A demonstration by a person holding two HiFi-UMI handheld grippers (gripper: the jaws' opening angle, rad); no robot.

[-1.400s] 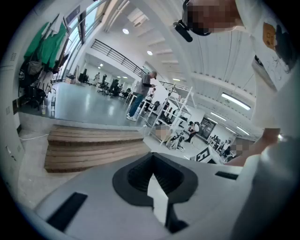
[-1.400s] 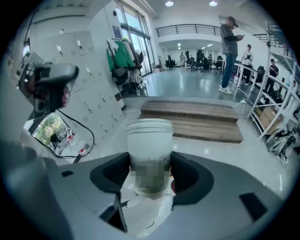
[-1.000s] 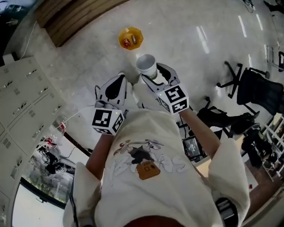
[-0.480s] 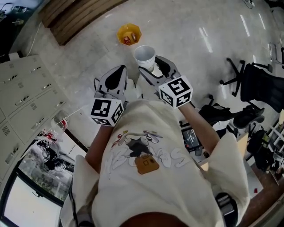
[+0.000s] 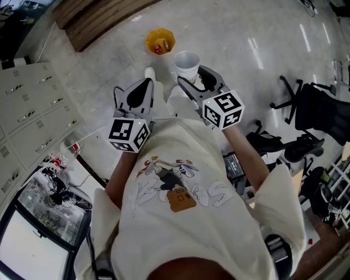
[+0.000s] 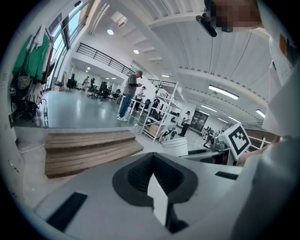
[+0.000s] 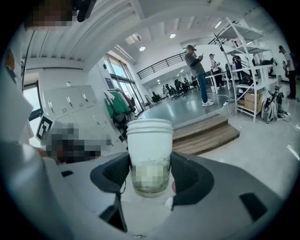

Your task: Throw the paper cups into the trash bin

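A white paper cup (image 5: 187, 64) stands upright between the pads of my right gripper (image 5: 192, 81), held above the floor in front of the person's body. In the right gripper view the cup (image 7: 150, 150) fills the gap, with the right gripper (image 7: 149, 174) shut on its lower half. My left gripper (image 5: 143, 94) hangs beside it to the left, shut and empty; its jaws meet in a seam in the left gripper view (image 6: 155, 182). A yellow trash bin (image 5: 159, 41) with scraps inside stands on the floor just beyond the cup.
Wooden steps (image 5: 93, 16) lie at the top left, beyond the bin. Grey lockers (image 5: 27, 104) line the left side. A black office chair (image 5: 320, 112) stands at the right. Several people (image 7: 197, 70) and metal shelves (image 7: 255, 70) are far off across the hall.
Both grippers and the held cup have drifted up and slightly right in the head view, a little nearer the yellow bin. The grip on the cup is unchanged.
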